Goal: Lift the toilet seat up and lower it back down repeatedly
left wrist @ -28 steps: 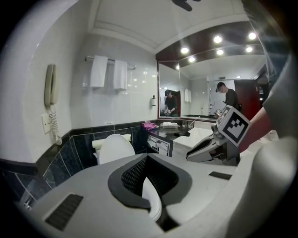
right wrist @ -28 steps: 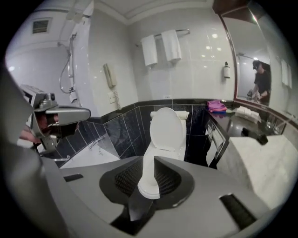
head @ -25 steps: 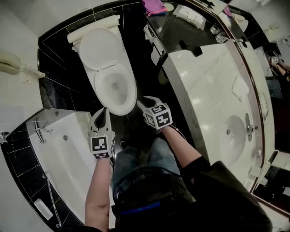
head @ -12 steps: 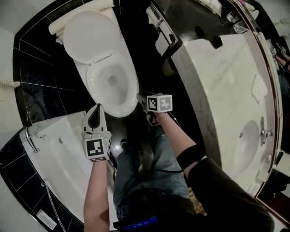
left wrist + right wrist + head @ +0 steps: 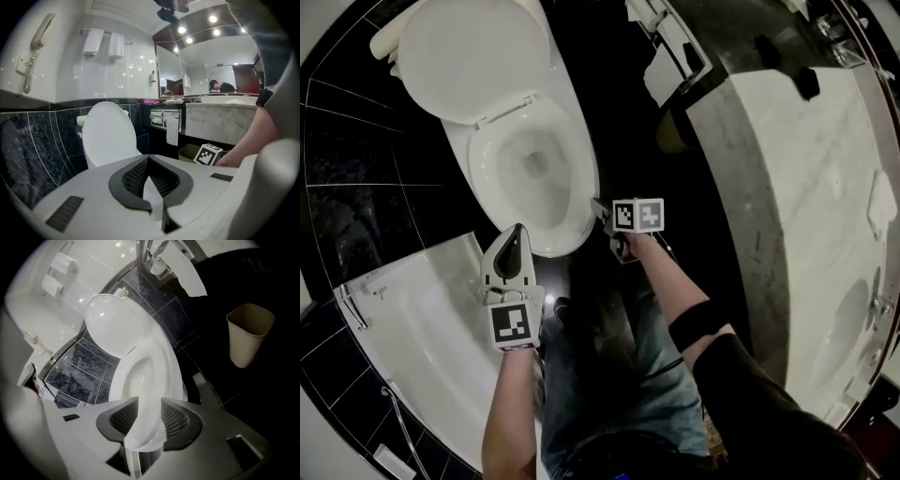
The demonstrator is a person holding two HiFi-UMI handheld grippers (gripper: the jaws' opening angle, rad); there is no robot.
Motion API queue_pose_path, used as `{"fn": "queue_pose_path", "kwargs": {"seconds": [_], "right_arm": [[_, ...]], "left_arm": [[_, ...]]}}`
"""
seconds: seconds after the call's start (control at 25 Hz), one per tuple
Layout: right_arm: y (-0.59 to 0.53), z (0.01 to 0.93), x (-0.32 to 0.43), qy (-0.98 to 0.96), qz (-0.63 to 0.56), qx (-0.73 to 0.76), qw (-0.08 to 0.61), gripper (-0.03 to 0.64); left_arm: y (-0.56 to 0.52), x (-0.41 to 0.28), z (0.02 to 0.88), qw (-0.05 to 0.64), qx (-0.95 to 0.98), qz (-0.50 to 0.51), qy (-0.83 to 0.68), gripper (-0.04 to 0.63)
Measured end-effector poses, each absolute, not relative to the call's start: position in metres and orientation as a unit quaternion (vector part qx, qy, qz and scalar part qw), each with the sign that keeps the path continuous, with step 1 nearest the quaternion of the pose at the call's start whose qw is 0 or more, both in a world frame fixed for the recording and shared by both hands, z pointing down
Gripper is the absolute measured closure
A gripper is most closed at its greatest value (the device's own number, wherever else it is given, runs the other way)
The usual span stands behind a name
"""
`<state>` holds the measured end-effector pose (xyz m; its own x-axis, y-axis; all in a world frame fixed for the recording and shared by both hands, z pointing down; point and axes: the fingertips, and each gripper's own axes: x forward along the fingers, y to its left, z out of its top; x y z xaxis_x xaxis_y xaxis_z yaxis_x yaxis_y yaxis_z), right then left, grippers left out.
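Jaws on the right gripper (image 5: 150,400) stood well apart, having just been opening, and the front edge of the toilet seat (image 5: 161,357) ran between them. The white rim filled most of the gap, close to both ribbed pads, yet no clear squeeze showed. The claw therefore read as released around the seat, not clamped on it. In the head view that gripper sat at the front right of the toilet, right against the rim. The seat itself lay flat on the bowl, while the lid (image 5: 473,56) stood raised in front of the black tiled wall.

The left gripper (image 5: 148,158) was clenched, its two dark pads meeting at the tips with nothing caught between them (only the upright lid showed beyond). It hung apart from the toilet, to the front left of the bowl and over the corner of the bathtub (image 5: 422,319), touching nothing. A pale wastebasket (image 5: 248,333) stood on the dark floor to the right of the toilet.
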<state>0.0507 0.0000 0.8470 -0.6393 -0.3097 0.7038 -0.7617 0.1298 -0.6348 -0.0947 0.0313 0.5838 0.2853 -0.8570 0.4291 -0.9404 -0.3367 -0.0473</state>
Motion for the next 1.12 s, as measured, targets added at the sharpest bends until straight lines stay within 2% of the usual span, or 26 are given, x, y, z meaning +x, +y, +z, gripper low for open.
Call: {"fn": "queue_pose_path", "kwargs": {"seconds": [0.44,0.64,1.12], "right_arm": [[-0.006,0.901,0.038,-0.692,0.604,0.353,0.177,0.445],[-0.007,0.898,0.036,-0.684,0.619,0.353,0.158,0.475],[-0.007,0.879,0.039,-0.673,0.632,0.354,0.151,0.487]], "left_arm": [[0.032,-0.098,0.627,0.12,0.789,0.208,-0.566,0.608],[0.034,-0.106,0.635,0.116,0.793,0.212,-0.56,0.608],[0.032,-0.109,0.63,0.14,0.782,0.209,-0.571,0.607]]}}
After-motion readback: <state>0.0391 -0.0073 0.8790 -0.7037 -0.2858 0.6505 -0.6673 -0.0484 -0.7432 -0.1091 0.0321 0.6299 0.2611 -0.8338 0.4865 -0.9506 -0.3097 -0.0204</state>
